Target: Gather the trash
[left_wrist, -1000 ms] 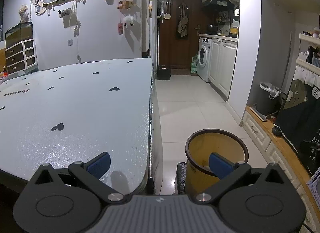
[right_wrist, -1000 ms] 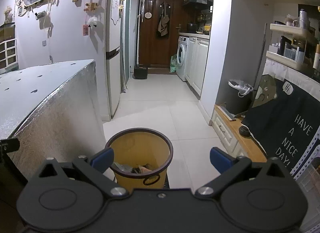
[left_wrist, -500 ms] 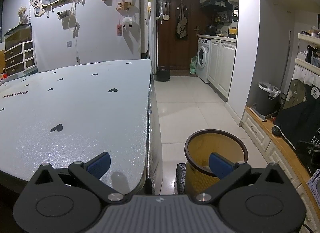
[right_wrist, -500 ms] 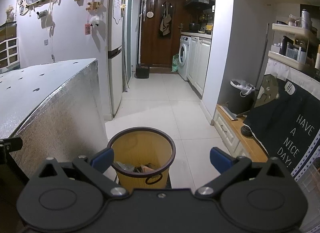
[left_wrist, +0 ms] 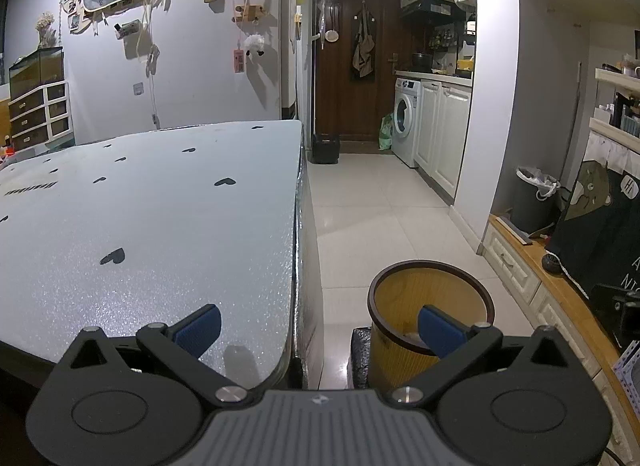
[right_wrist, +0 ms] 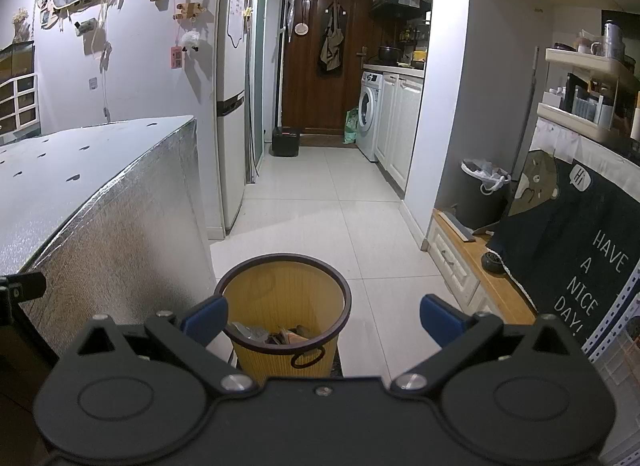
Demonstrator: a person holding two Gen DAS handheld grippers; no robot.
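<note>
A: Starting from the yellow bin (right_wrist: 285, 308), what sits to its left?

B: The worktop (left_wrist: 152, 217), covered in a silvery sheet printed with small black hearts. Its foil-wrapped side (right_wrist: 132, 234) drops to the floor just beside the bin. Nothing lies on the part of the top that shows.

A: And the left tongs (left_wrist: 318, 326)?

B: They hang over the worktop's near corner, spread wide and gripping nothing. One blue fingertip (left_wrist: 199, 328) is above the worktop edge; the other shows against the bin's (left_wrist: 430, 318) inner wall.

A: What about the bin itself?

B: It stands upright on the white tiled floor (right_wrist: 320, 205), on a dark mat (left_wrist: 360, 350), with a dark brown rim and a loop handle on its front. At the bottom lies the trash (right_wrist: 276, 336): crumpled wrappers and scraps, grey and tan.

A: The right tongs (right_wrist: 322, 320)?

B: Released as well, empty, held above and just behind the bin, so the bin shows between the two blue fingertips (right_wrist: 206, 320).

A: To the right of the bin?

B: A low wooden cabinet (right_wrist: 476, 278) with white drawers, and a dark cloth (right_wrist: 568, 242) leaning on it, printed with a bear and "HAVE A NICE DAY!". Beyond that stands a dark pedal bin (right_wrist: 478, 193) lined with a plastic bag. Far behind the yellow bin, down the corridor, are a washing machine (right_wrist: 370, 113) and a brown door (right_wrist: 320, 57).
</note>
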